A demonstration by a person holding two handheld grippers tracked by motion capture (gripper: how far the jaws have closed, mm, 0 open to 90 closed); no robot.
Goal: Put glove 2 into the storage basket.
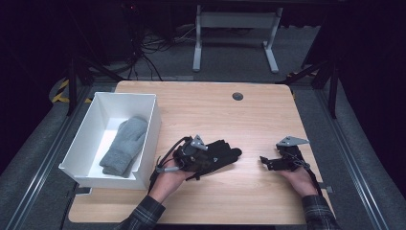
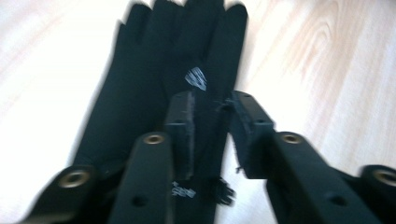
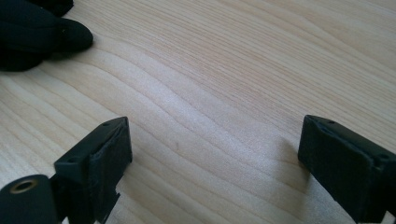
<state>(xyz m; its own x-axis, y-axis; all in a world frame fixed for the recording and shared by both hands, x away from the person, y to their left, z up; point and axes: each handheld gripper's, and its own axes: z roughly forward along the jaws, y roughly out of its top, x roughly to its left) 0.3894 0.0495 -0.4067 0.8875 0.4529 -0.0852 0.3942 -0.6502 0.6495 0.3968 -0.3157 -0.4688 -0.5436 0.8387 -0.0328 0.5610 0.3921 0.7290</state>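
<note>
Under left gripper [image 2: 210, 135], jaws parted round black glove [image 2: 154, 79], fingers pointing twd right gripper [image 1: 270, 162], released.

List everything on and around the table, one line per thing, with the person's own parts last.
table: one, light wood, centre of the high view.
bin: one, white, open-topped, on the table's left edge.
grey glove: grey knit, count unclear, lying inside the bin.
black glove: black, count unclear, flat on the table by the left gripper.
grommet: one, dark, round, far side of the tabletop.
desk frame: one, white, on the floor beyond the table.
left gripper: one, black, jaws slightly apart around the black glove's cuff.
right gripper: one, black, jaws wide open over bare wood.
sleeves: two, plaid, bottom edge.
</note>
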